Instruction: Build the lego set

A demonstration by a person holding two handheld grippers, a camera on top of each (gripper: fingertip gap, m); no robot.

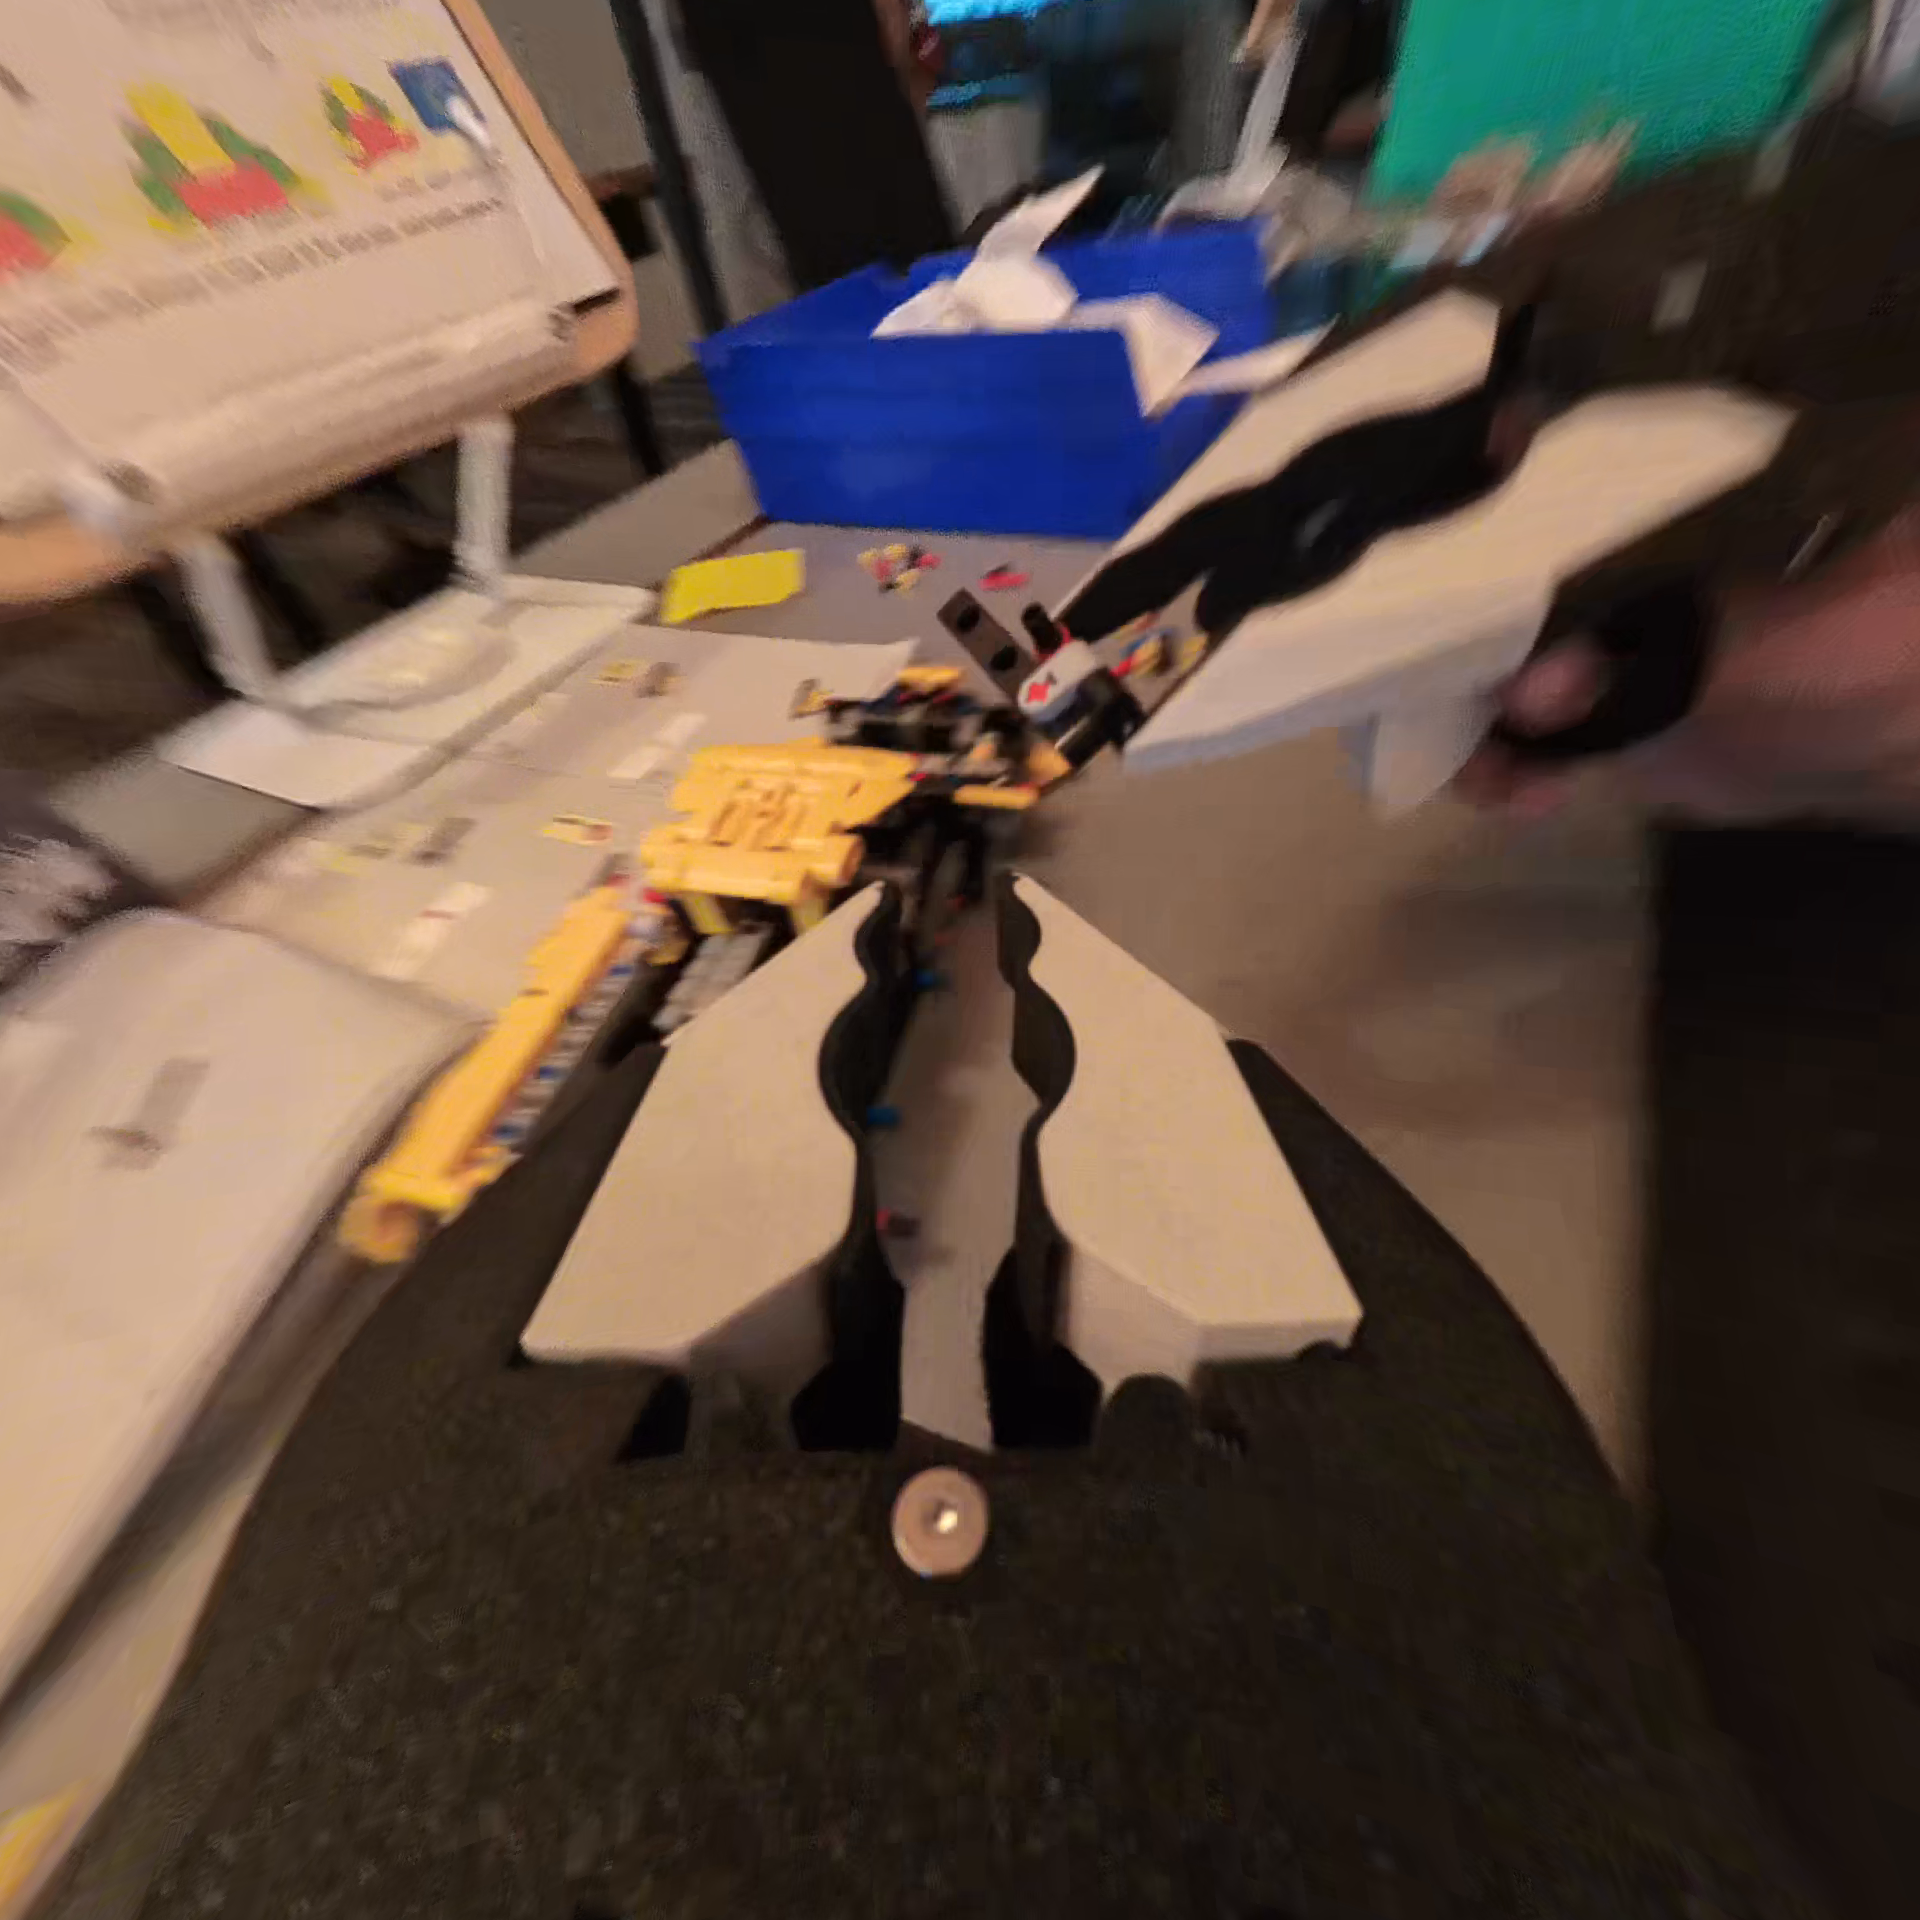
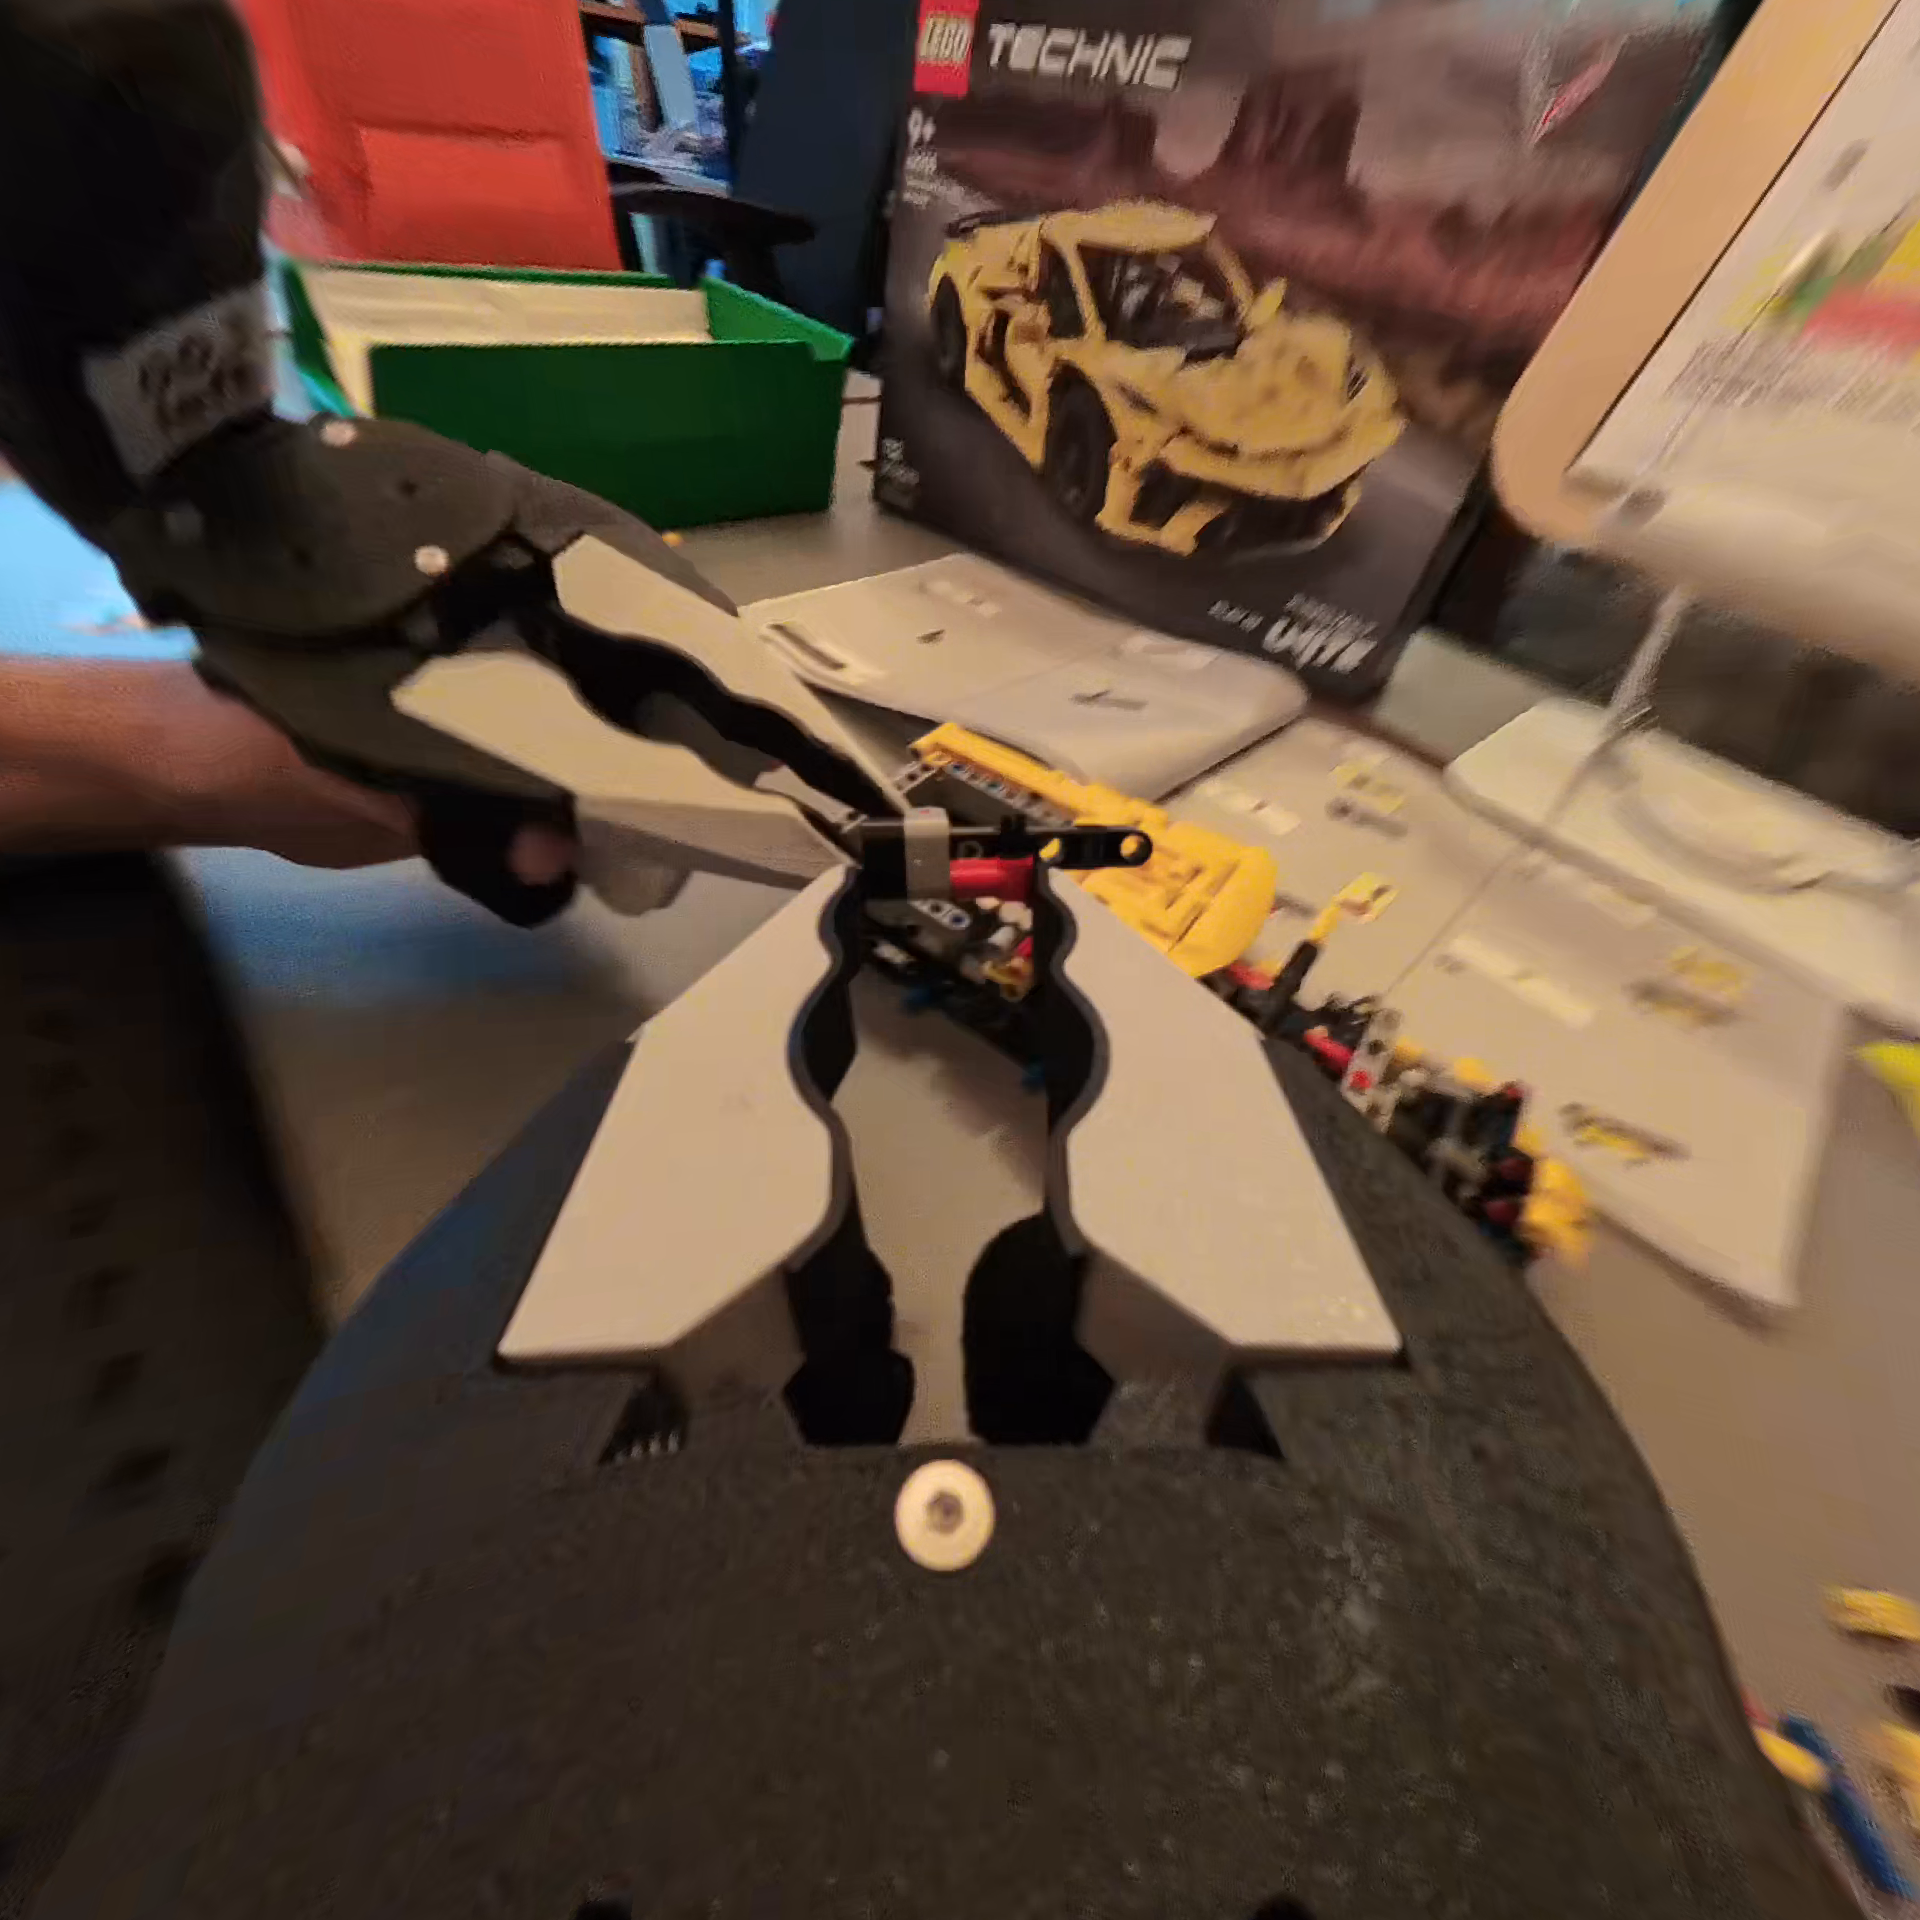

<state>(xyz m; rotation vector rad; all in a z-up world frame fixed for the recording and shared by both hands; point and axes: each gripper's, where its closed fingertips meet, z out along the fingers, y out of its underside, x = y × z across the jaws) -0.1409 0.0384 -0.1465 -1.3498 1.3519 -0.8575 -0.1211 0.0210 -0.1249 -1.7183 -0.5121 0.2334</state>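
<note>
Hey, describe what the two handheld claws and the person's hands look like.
Both match: the left claw and right claw each have two broad grey wedge fingers with wavy black inner pads, on a rough black body carrying a round silver screw. The left one bears a pale patterned tag. The right hand wears a dark fingerless glove.

Two grey-fingered black handheld grippers are in play: the left gripper (image 1: 945,894) and the right gripper (image 2: 940,883), jaw tips nearly meeting over one partly built yellow-and-black brick car model (image 1: 769,821). Beyond the jaws stand two plastic bins, one blue bin (image 1: 977,416) and one green bin (image 2: 613,426), and one dark cardboard set box picturing a yellow car (image 2: 1174,343). Loose small bricks (image 1: 899,566) are too blurred to count.
</note>
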